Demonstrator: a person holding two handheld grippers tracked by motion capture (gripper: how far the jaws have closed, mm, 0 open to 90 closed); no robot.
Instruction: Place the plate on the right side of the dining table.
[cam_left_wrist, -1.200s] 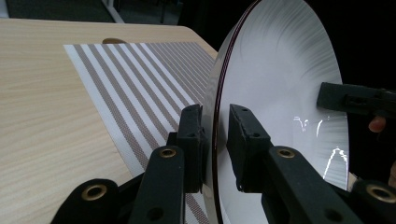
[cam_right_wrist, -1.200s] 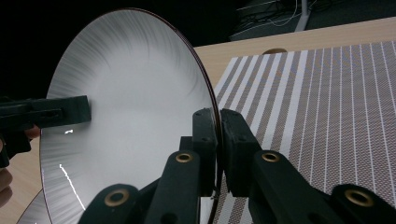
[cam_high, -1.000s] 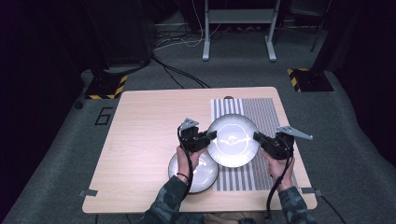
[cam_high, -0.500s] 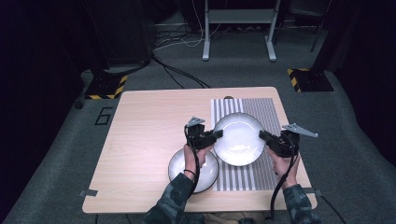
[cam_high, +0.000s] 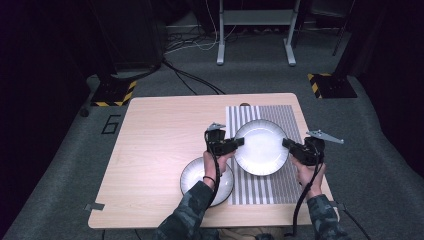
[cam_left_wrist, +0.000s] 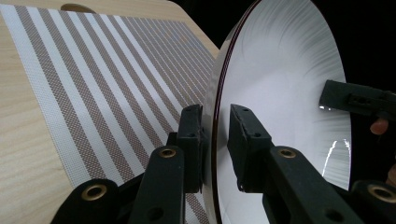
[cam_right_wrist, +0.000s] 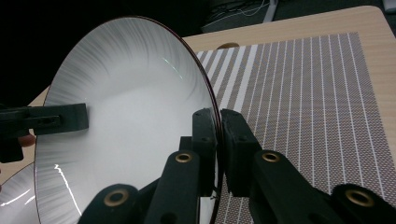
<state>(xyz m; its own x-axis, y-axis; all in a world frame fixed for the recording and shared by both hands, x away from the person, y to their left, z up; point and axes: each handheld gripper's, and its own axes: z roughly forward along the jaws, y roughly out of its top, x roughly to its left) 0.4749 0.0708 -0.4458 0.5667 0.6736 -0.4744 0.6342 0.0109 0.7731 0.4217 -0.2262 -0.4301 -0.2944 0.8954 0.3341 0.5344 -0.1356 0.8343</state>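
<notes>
Both the left gripper (cam_high: 239, 142) and right gripper (cam_high: 286, 144) are clamped on opposite rims of the white plate (cam_high: 261, 147), held above the striped mat (cam_high: 280, 114); judged step: carrying, next needing a level, matched lowering.

Left gripper (cam_high: 239, 142) and right gripper (cam_high: 286, 143) facing each other, jaws pinched on opposite rim edges of one white plate (cam_high: 261, 147); both forearms reaching in from below, hands wrapped around the handles
</notes>
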